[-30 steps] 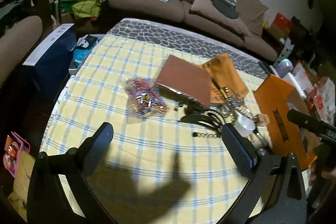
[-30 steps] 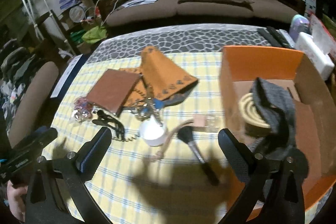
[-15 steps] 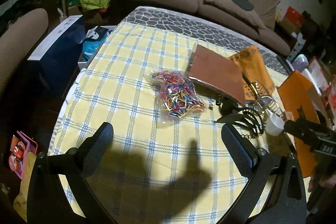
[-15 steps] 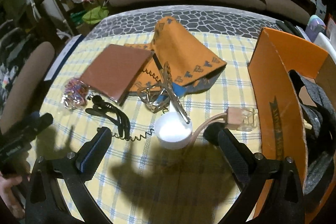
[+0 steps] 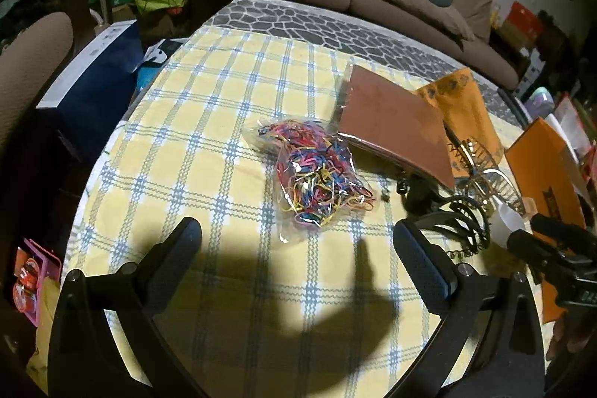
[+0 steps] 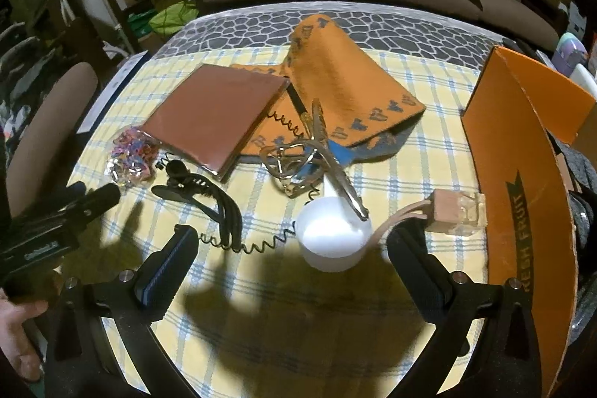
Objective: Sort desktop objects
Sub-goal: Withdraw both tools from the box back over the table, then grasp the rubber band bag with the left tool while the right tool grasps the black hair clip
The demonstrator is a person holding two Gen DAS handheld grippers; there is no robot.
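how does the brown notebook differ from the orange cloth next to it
The brown notebook is a flat, stiff rectangle with straight edges; the orange cloth is soft, folded and humped up. The notebook is plain brown with a shiny clear wrap at its edge, while the cloth carries a dark printed pattern along its border. The notebook's edge overlaps part of the cloth. Both lie on the yellow checked tablecloth, untouched by either gripper.

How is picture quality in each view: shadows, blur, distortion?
Left wrist view: strong fisheye bend, dark corners, a heavy shadow on the tablecloth between the left tongs. Right wrist view: same bend, similar shadow below the white cup; both reasonably sharp.
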